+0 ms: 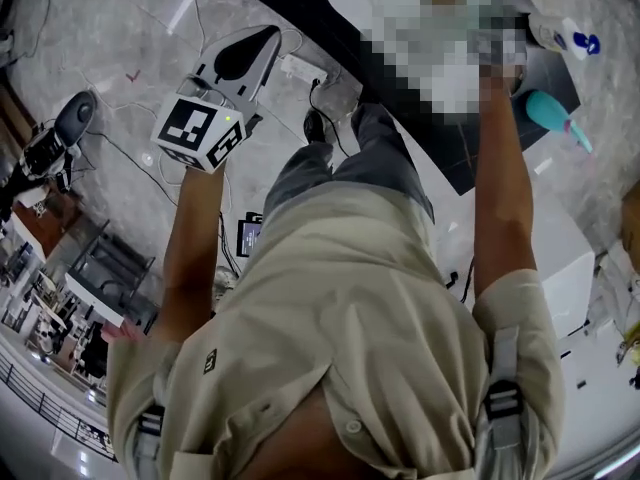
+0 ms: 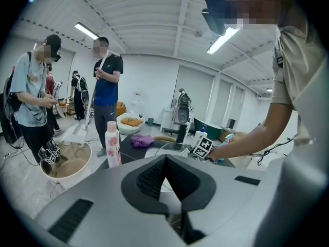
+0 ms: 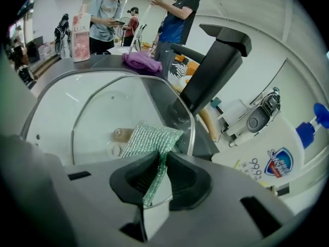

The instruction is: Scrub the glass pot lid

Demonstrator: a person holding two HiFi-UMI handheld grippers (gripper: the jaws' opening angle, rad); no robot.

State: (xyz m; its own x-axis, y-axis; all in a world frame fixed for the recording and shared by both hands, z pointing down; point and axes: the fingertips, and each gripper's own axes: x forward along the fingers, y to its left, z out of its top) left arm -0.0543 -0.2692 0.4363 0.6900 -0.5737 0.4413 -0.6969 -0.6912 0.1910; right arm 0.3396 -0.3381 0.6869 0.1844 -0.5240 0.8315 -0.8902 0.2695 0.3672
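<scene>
White walls and strip lights close in a big room, where several people (image 2: 105,94) stand well behind the work area. Across the middle of the left gripper view runs a dark tabletop (image 2: 128,149), with a white sink (image 3: 49,120) let into it and a black faucet (image 3: 216,60) rising at the sink's far right. A pink bottle (image 2: 112,145) stands on the tabletop at the left, a purple cloth (image 3: 141,60) lies beyond the sink, and a white soap bottle (image 3: 275,156) sits at the lower right of the right gripper view.

Inside the sink lies the glass pot lid (image 3: 110,104), its metal rim arching across the basin; whether it sits flat or leans cannot be told. The left gripper (image 2: 165,157) is held high and well away from the sink, at the upper left of the head view, with its jaws pressed together on nothing. The right gripper (image 3: 160,157) pinches a green scouring pad (image 3: 151,138) by one edge, and the pad's free end reaches over the glass near the rim; contact cannot be confirmed.

Scrubbing looks barely begun. Nothing steadies the lid, so a hard stroke could make it slide or rock in the basin and knock the faucet base. With so little of the pad in the jaws, it may also fold over or pull free under pressure
</scene>
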